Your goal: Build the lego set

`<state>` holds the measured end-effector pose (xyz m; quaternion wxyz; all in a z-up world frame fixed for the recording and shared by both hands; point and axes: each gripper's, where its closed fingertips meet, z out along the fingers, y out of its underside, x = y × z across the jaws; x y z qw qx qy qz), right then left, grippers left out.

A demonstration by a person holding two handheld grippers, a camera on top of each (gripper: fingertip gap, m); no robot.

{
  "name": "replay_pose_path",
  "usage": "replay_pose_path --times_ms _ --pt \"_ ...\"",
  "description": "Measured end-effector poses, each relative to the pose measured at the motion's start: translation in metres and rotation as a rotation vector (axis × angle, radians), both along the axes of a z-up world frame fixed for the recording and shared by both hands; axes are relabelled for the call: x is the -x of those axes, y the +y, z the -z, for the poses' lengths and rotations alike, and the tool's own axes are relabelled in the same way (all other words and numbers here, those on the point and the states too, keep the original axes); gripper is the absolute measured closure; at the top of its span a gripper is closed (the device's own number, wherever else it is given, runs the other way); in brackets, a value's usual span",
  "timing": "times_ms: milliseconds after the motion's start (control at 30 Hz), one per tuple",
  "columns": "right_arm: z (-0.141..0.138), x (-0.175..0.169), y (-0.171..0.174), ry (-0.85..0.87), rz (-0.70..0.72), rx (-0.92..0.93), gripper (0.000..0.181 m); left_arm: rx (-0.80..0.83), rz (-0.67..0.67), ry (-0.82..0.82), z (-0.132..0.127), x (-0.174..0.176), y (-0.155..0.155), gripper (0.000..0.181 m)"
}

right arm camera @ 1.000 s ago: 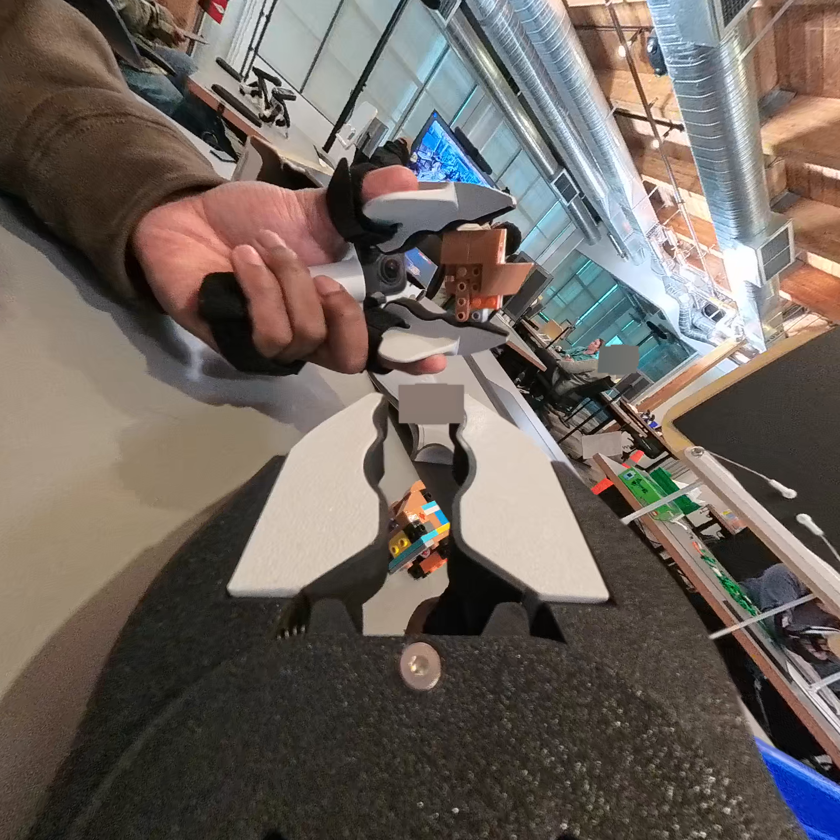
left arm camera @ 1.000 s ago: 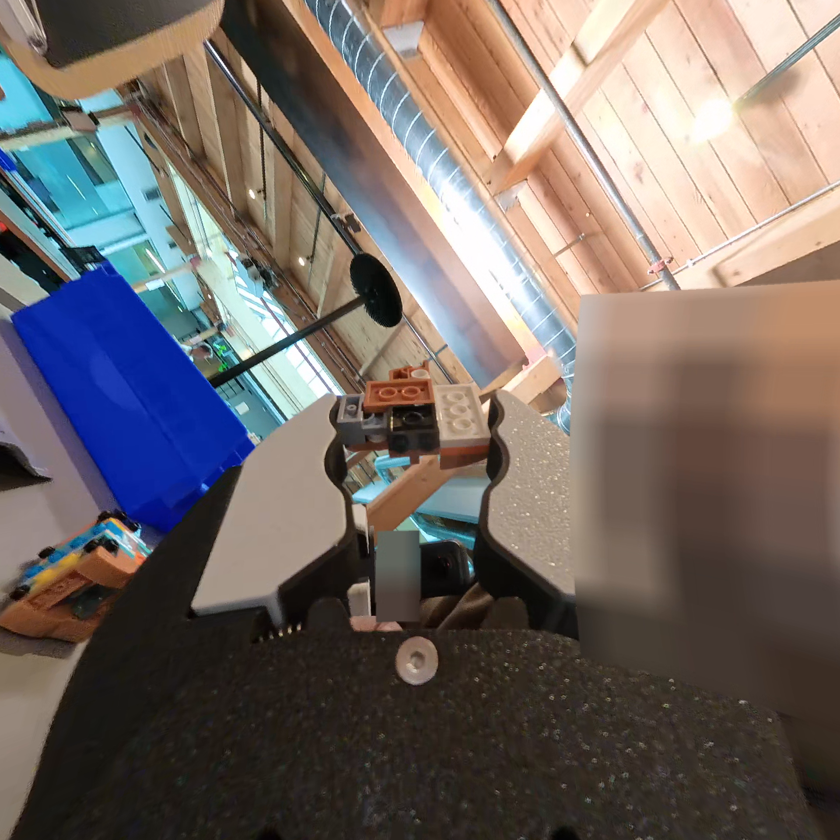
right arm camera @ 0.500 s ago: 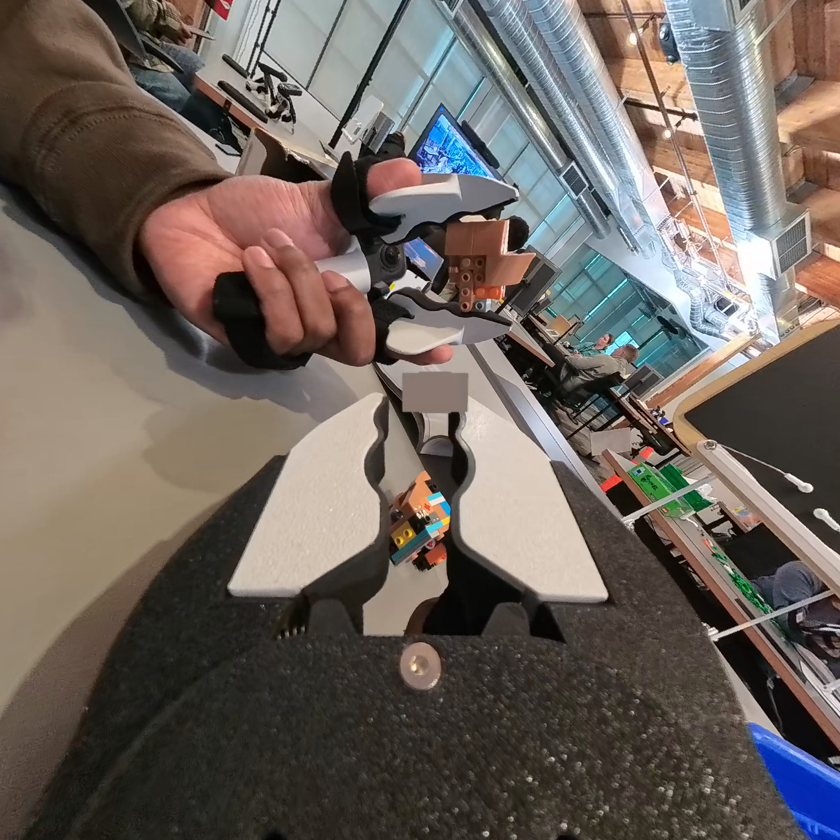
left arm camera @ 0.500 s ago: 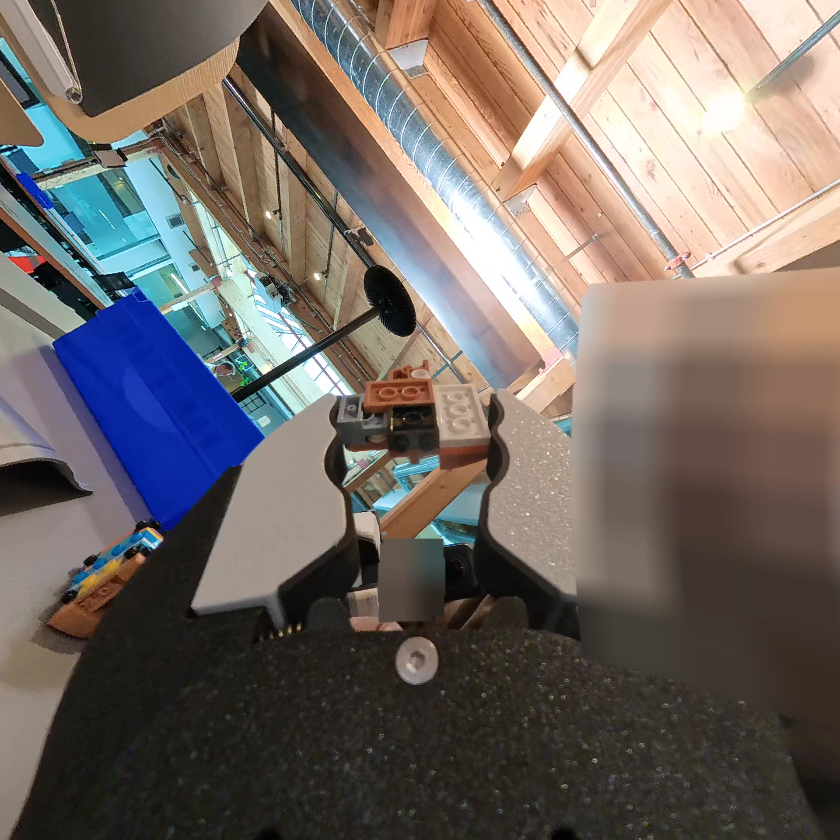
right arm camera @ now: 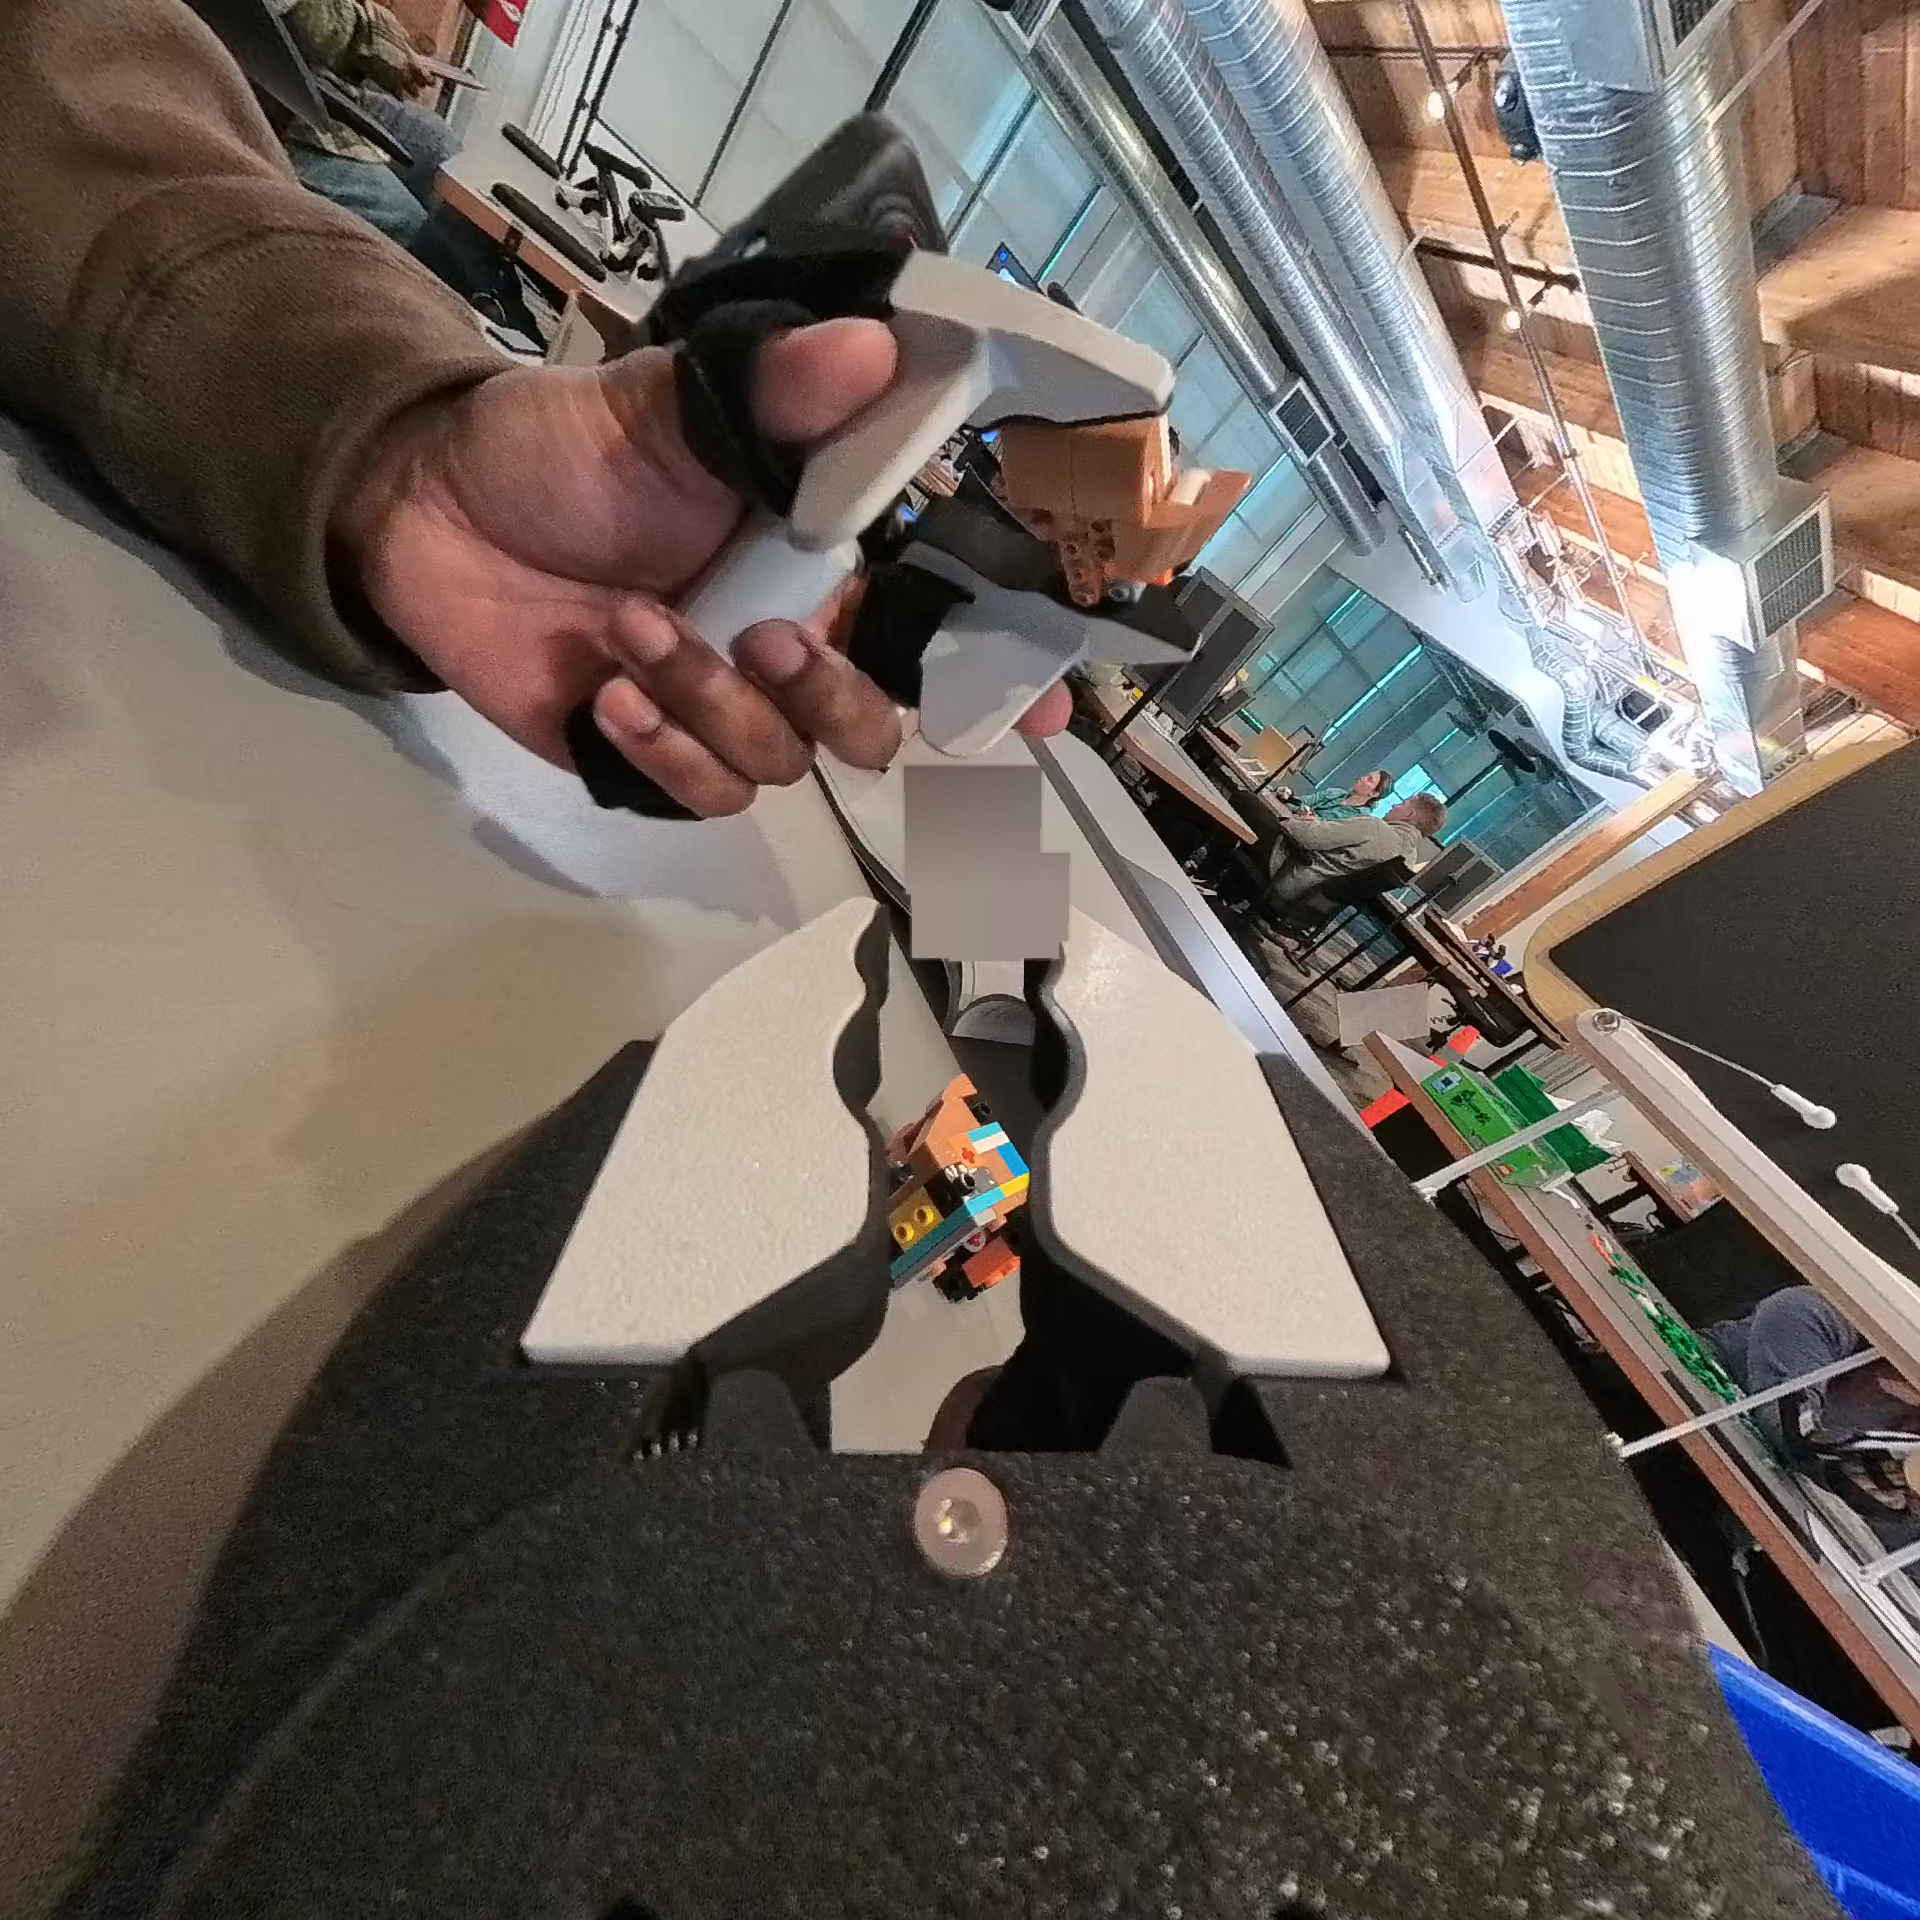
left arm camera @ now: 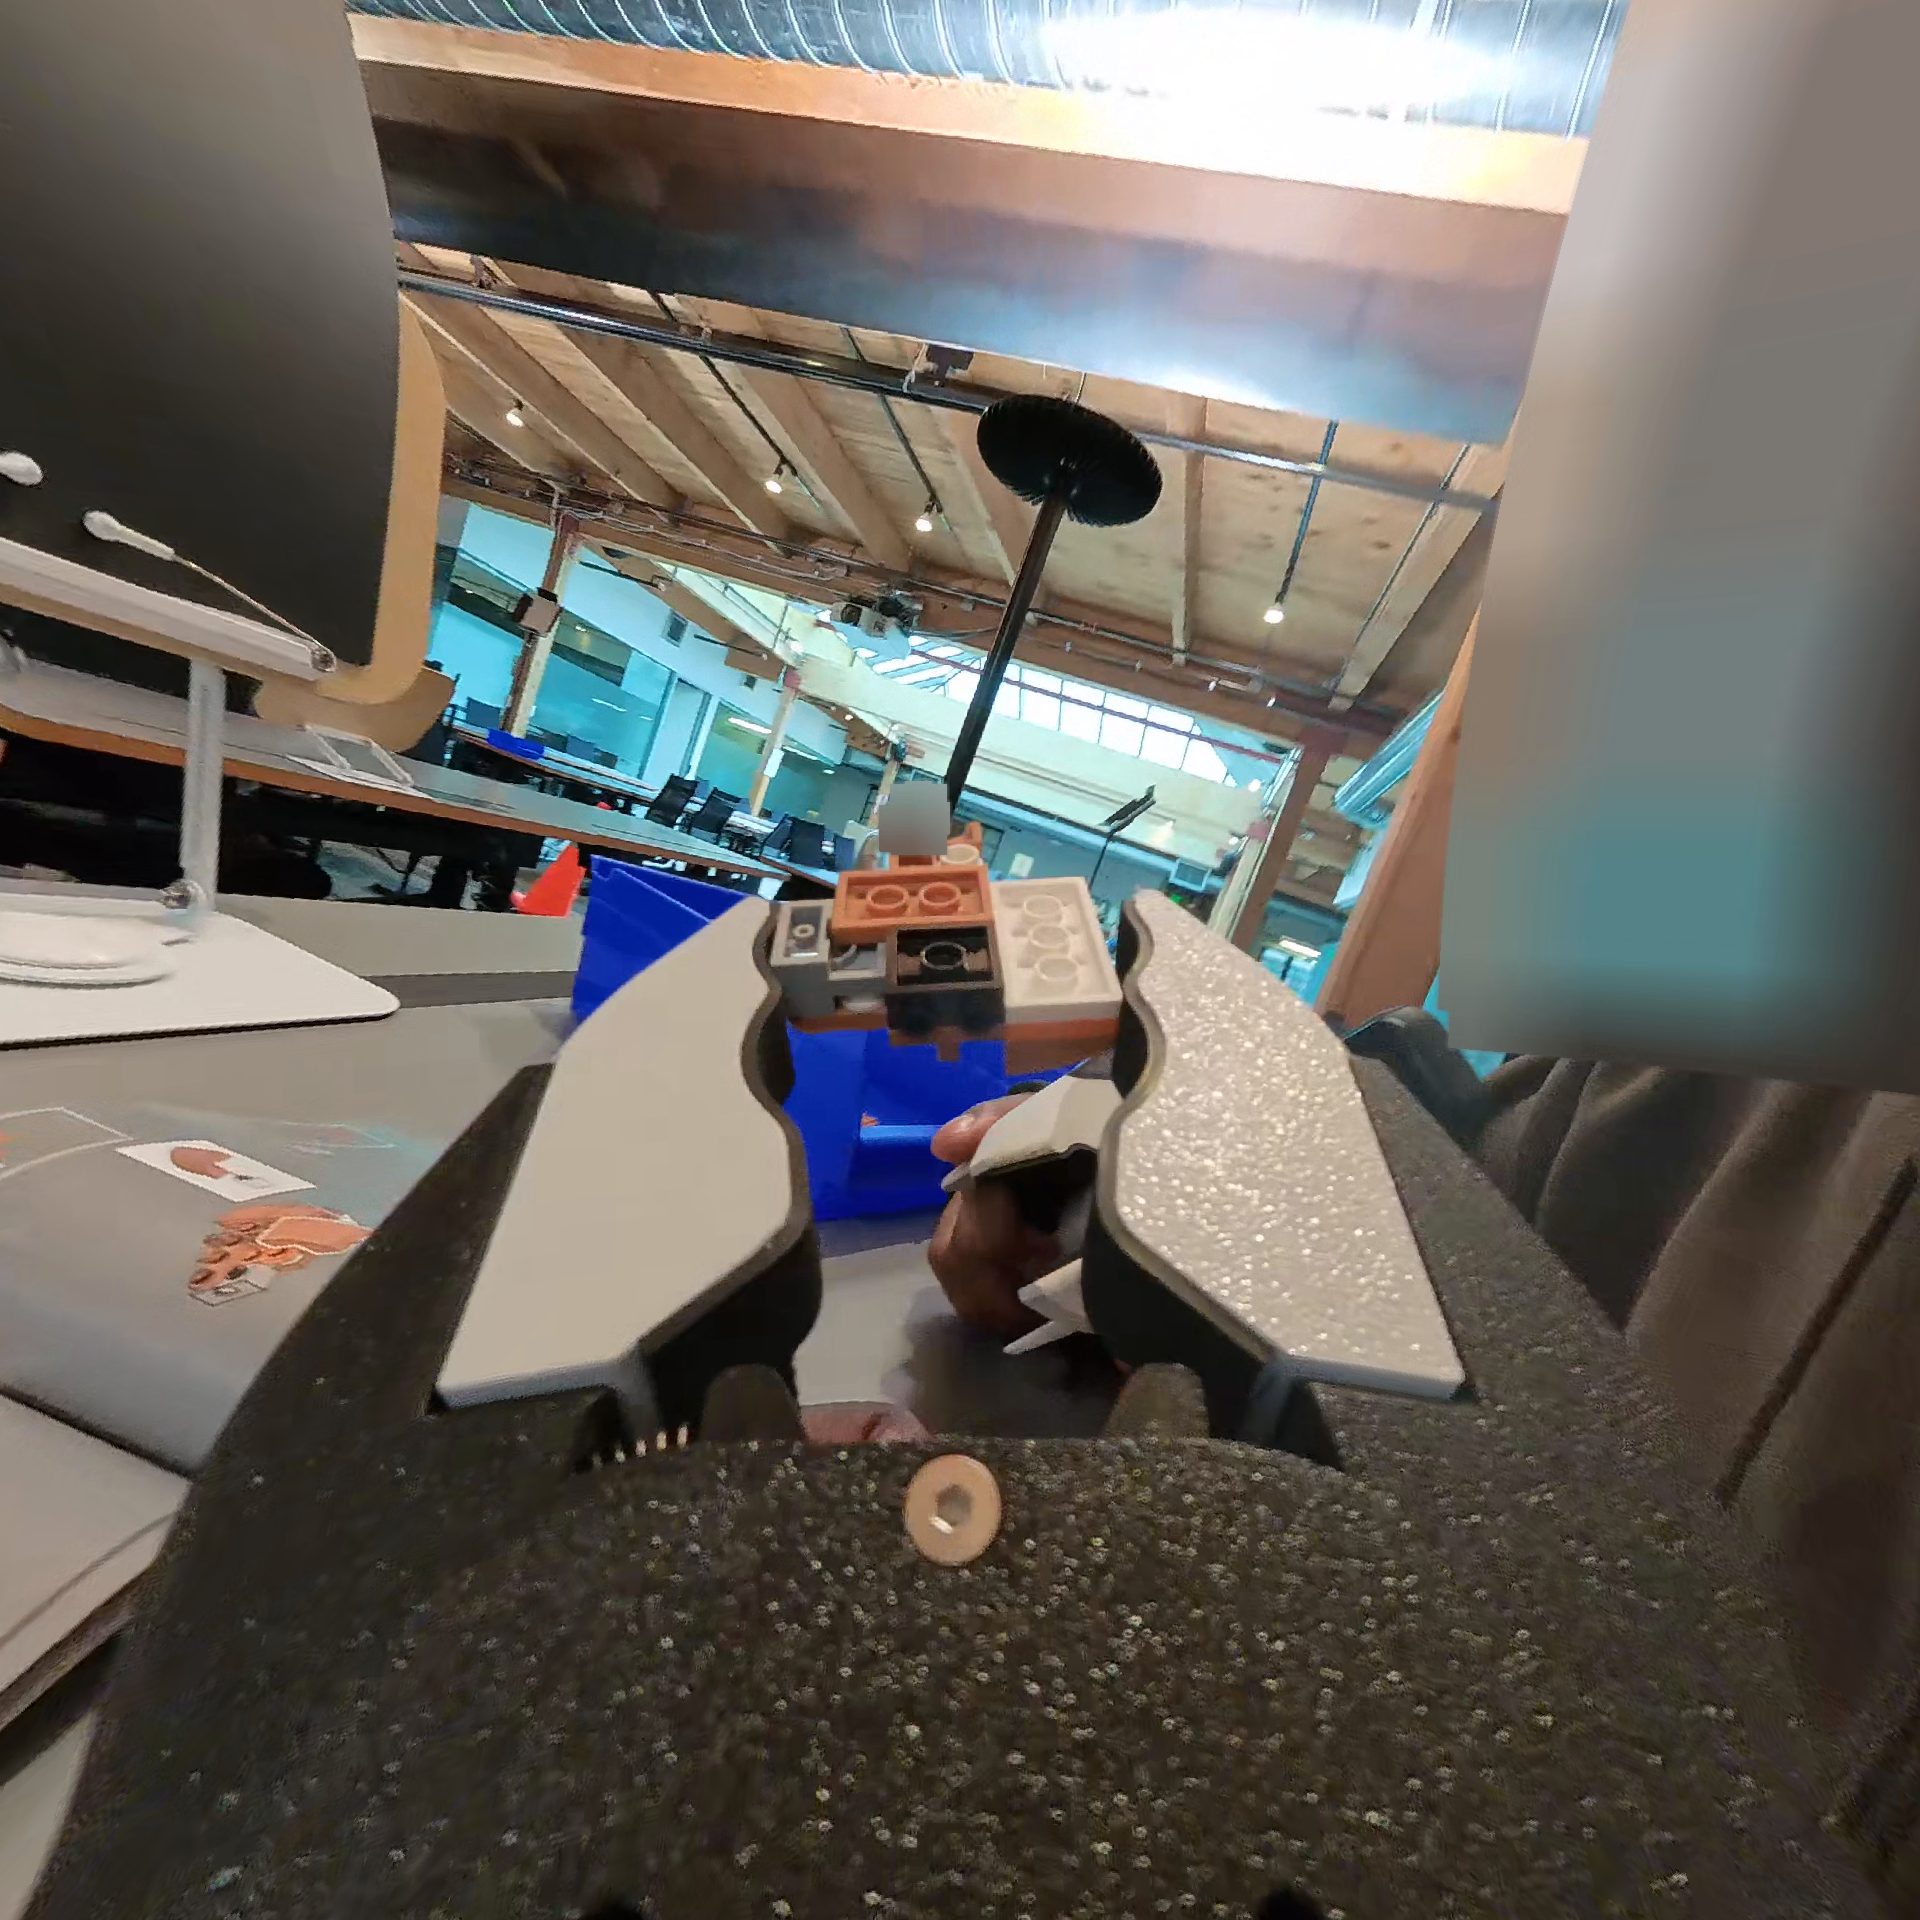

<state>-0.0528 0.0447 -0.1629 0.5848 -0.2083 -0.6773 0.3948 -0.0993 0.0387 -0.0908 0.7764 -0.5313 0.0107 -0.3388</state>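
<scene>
My left gripper is shut on a small lego assembly of brown, grey, black and white plates, held in the air above the table. In the right wrist view the same left gripper sits in a hand, with the brown assembly between its jaws. My right gripper is open and empty, low over the table. Through its gap I see a small colourful lego model lying on the table. The right gripper also shows in the left wrist view, below the assembly.
A blue bin stands behind the held assembly, and its corner shows in the right wrist view. An instruction booklet lies on the grey table at left. A white stand base sits at the far left. Tip to tip, the grippers are about 9 cm apart.
My left gripper has tipped down from facing the ceiling to facing level across the table, still holding the assembly. In the right wrist view the left hand has come closer. The right gripper has barely moved.
</scene>
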Motion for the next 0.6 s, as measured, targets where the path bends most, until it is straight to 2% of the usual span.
replay_pose_path --times_ms 367,600 --pt "0.0 -0.001 0.003 -0.006 -0.008 0.033 0.157 0.074 -0.162 0.343 0.021 -0.009 0.011 0.121" --pt "-0.001 0.001 0.008 0.0 0.022 0.036 0.158 0.103 -0.186 0.438 0.032 -0.012 0.015 0.121"
